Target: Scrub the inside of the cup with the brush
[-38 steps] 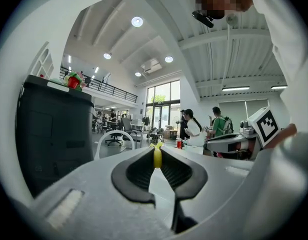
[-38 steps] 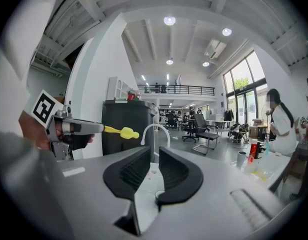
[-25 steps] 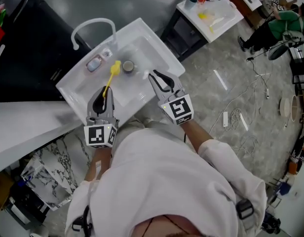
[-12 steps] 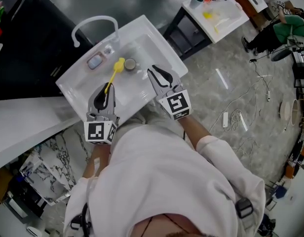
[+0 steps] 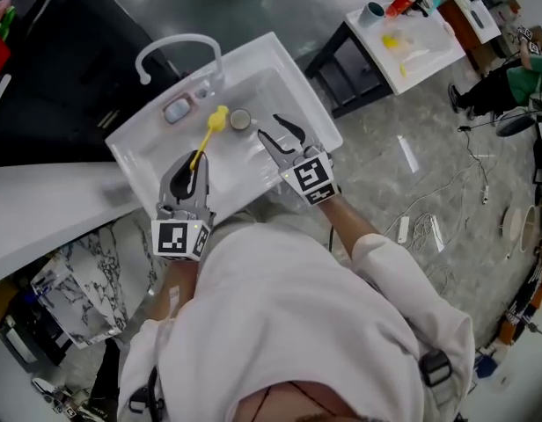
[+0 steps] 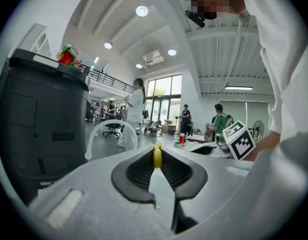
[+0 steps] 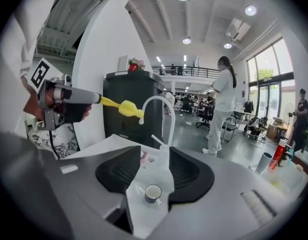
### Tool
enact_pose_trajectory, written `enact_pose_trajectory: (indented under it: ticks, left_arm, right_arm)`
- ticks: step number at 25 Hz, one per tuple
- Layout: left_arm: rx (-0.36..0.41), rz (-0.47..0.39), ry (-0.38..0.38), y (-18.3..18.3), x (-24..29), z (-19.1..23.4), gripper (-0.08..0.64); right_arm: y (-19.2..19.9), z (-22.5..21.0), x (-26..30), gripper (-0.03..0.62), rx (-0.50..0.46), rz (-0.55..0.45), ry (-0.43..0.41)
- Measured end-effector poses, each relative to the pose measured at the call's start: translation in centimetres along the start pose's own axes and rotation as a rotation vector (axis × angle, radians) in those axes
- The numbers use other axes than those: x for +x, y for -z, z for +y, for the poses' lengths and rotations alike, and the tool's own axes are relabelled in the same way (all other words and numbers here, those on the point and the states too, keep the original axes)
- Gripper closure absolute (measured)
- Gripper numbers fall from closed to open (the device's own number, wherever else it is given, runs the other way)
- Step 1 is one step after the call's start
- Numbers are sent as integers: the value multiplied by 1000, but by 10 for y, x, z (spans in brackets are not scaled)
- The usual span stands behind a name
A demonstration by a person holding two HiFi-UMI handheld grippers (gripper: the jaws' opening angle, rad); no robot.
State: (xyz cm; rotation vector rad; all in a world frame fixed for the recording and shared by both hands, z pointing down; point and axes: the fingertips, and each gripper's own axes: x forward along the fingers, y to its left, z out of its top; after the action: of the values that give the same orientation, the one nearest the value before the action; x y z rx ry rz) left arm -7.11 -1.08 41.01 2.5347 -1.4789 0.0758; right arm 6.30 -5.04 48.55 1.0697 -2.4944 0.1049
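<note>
A small dark cup (image 5: 240, 120) with a pale inside stands upright on the floor of the white sink (image 5: 280, 60). My left gripper (image 5: 194, 160) is shut on the handle of a yellow brush (image 5: 215, 120), whose head hangs just left of the cup. In the left gripper view the brush (image 6: 157, 156) sticks out between the closed jaws. My right gripper (image 5: 271, 127) hovers over the sink to the right of the cup; its jaws have just been opening and nothing is gripped. In the right gripper view the cup (image 7: 153, 193) shows beyond the gap of the right gripper (image 7: 155, 155).
A curved white faucet (image 5: 179, 47) rises at the sink's far left corner, with a small pink and blue item (image 5: 177, 110) in the sink below it. A black cabinet (image 5: 51, 69) stands to the left. A white table (image 5: 412, 47) with bottles stands at the right; cables lie on the floor.
My right gripper has dropped toward the sink and nearer the cup, and its jaws stand wider apart. The left gripper and the brush have barely shifted.
</note>
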Motion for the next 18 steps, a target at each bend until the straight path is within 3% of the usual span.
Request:
enact_pose_trajectory:
  ticks: [18]
  left_arm:
    - [-6, 85, -183, 21, 0, 36, 522]
  right_arm:
    - [178, 5, 118, 383, -372, 417, -365]
